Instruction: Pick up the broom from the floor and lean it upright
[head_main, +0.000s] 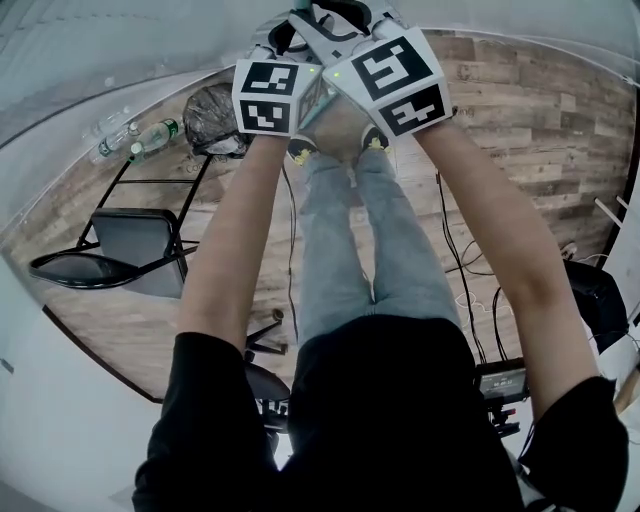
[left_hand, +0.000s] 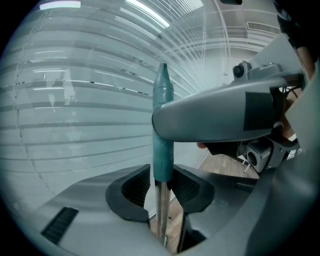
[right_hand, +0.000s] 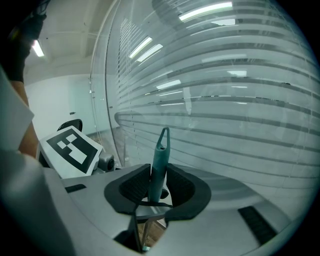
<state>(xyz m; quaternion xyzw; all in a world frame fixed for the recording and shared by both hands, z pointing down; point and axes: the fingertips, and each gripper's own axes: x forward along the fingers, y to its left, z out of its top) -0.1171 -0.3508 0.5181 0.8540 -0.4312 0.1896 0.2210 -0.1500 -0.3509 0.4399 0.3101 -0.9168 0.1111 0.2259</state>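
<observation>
Held upright close to the striped wall (right_hand: 240, 100): broom (left_hand: 163, 160), teal grip end uppermost, metal shaft dropping toward the wooden floor (head_main: 540, 130). Left gripper (left_hand: 162, 181) jaws narrow, clamped on the teal grip. Right gripper (right_hand: 159, 186) jaws likewise clamped, higher up, just under the hanging loop.

Black short-sleeved top (head_main: 380, 420), blue-grey jeans (head_main: 345, 240), grey left claw (left_hand: 161, 189) and right claw (right_hand: 157, 189), black ribbed pads (left_hand: 134, 187), black-and-white marker cubes (head_main: 268, 98)

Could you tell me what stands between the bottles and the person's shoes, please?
A dark, bag-lined bin stands between the bottles and shoes; the head view shows it.
</observation>
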